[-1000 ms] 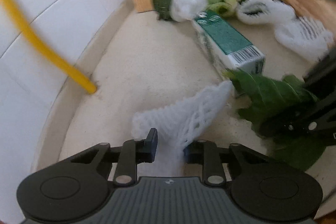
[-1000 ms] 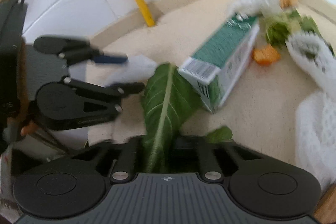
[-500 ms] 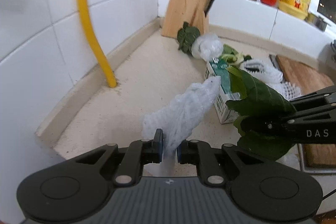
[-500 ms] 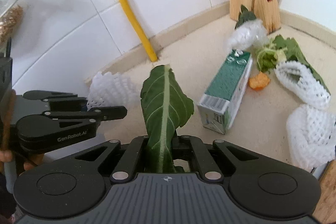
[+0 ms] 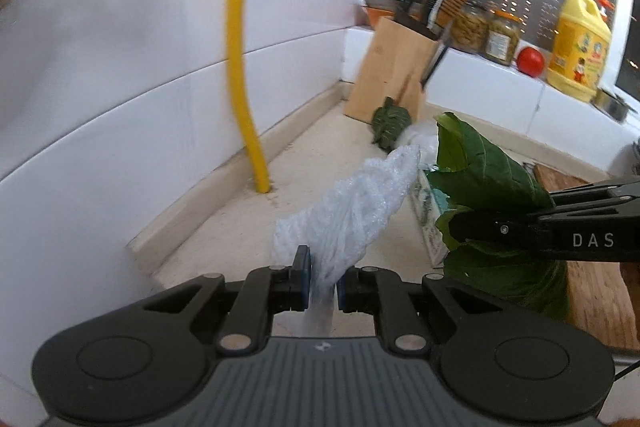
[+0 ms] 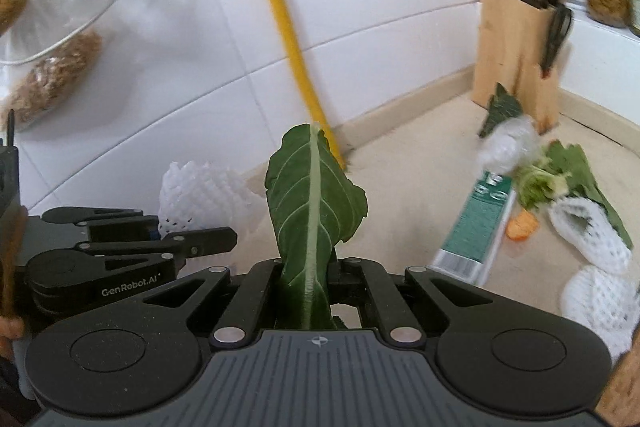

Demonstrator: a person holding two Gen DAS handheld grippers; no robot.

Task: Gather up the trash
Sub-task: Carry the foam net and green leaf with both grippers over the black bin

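- Your left gripper (image 5: 322, 283) has its jaws clamped on a white foam net sleeve (image 5: 352, 211); the sleeve rises out of the pads, clear of the countertop (image 5: 304, 163), and leans toward the far right.
- Your right gripper (image 6: 308, 291) has its jaws clamped on the stem end of a large green leaf (image 6: 314, 203); the leaf stands upright between the fingers, its pale midrib facing the camera.
- In the left wrist view the right gripper enters from the right edge, holding that leaf just beside the foam sleeve; in the right wrist view the left gripper sits at the near left with the sleeve behind its fingers.
- Trash on the countertop, right of the held leaf: a green-and-white carton (image 6: 476, 227) lying flat, an orange scrap (image 6: 520, 227) just beside it, leafy greens (image 6: 560, 171), a crumpled clear plastic wad (image 6: 508, 143) at the carton's far end, and two more foam net sleeves (image 6: 592, 251) at the near right.
- A smaller dark leaf (image 5: 390, 121) lies against the foot of the wooden knife block (image 5: 394, 75) in the far corner.
- A yellow pipe (image 5: 240, 47) runs down the white tiled wall (image 5: 120, 87) to the countertop at the left.
- On the far ledge stand two jars (image 5: 488, 31), a tomato (image 5: 531, 61) and a yellow bottle (image 5: 580, 47).
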